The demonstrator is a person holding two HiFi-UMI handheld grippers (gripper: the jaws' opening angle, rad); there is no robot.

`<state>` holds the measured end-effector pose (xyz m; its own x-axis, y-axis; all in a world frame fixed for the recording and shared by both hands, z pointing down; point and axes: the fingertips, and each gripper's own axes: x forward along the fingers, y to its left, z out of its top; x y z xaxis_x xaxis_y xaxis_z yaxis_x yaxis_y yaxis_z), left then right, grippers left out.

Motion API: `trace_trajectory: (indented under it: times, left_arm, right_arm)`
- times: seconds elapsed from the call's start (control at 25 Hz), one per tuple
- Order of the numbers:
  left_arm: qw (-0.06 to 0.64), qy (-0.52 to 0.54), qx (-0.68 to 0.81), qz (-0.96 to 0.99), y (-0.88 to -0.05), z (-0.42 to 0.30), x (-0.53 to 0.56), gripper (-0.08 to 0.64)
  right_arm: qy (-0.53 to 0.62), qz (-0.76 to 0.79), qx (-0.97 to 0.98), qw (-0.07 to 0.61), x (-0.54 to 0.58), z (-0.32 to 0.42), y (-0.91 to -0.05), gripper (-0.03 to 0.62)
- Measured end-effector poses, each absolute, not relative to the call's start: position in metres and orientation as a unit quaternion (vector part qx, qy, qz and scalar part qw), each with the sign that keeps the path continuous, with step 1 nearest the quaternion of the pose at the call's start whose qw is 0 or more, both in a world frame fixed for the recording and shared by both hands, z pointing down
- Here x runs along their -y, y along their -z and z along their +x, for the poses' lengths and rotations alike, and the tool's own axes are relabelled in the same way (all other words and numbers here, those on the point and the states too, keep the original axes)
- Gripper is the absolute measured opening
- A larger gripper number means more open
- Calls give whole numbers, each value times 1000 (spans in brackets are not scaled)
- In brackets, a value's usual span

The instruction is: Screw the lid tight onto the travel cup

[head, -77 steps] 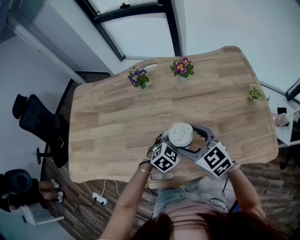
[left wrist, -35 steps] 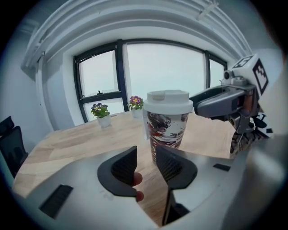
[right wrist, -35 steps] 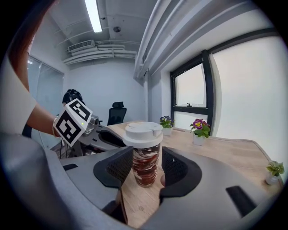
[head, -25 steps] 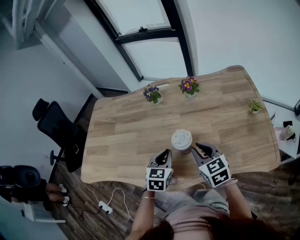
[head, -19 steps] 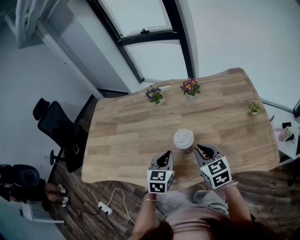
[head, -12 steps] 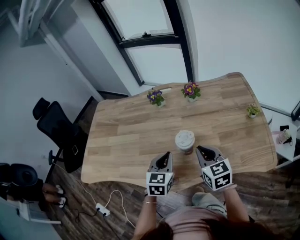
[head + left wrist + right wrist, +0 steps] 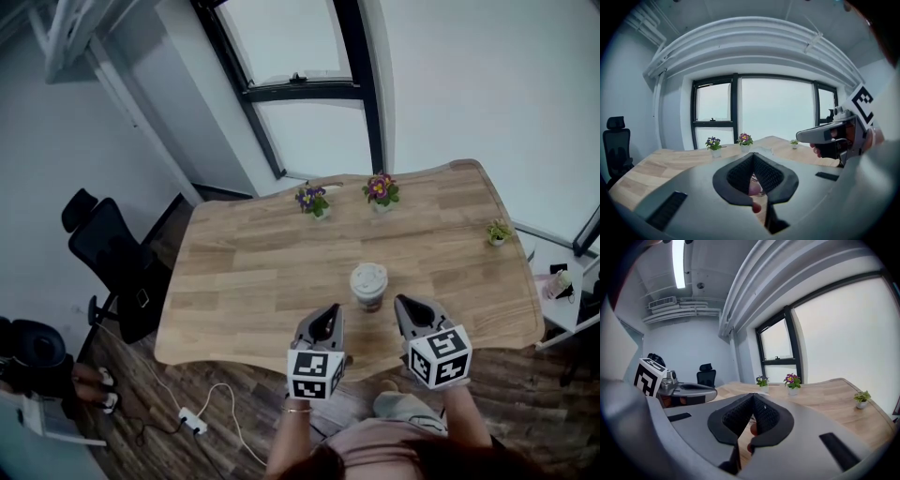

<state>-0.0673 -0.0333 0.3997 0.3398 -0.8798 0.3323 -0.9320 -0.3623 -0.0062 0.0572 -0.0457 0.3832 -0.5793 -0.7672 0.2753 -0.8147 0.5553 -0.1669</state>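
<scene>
The travel cup (image 7: 368,287) stands upright on the near part of the wooden table (image 7: 244,281), its pale lid (image 7: 368,277) on top. It sits just beyond and between your two grippers, touching neither, with only bare wood between it and the jaws.

Your left gripper (image 7: 329,310) is clenched on nothing. Your right gripper (image 7: 404,302) has just closed the last bit, so its jaws meet and it is empty too.

You have three potted plants on the table, all well clear of the cup:
- a purple-flowered one (image 7: 311,200) at the far edge
- a pink-flowered one (image 7: 381,190) at the far edge
- a small green one (image 7: 495,232) to the far right

One black office chair (image 7: 103,258) stands off the table's left end. One power strip (image 7: 190,420) lies on the floor near you.
</scene>
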Motion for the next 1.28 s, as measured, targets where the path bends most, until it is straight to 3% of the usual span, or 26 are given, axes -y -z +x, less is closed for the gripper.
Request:
trace_trajectory:
  times: [1.28]
  left_arm:
    - [46,-42,529,846,-305,-55,-71,3]
  right_arm:
    - [-110,456,883,-7,-50,63,-298,0]
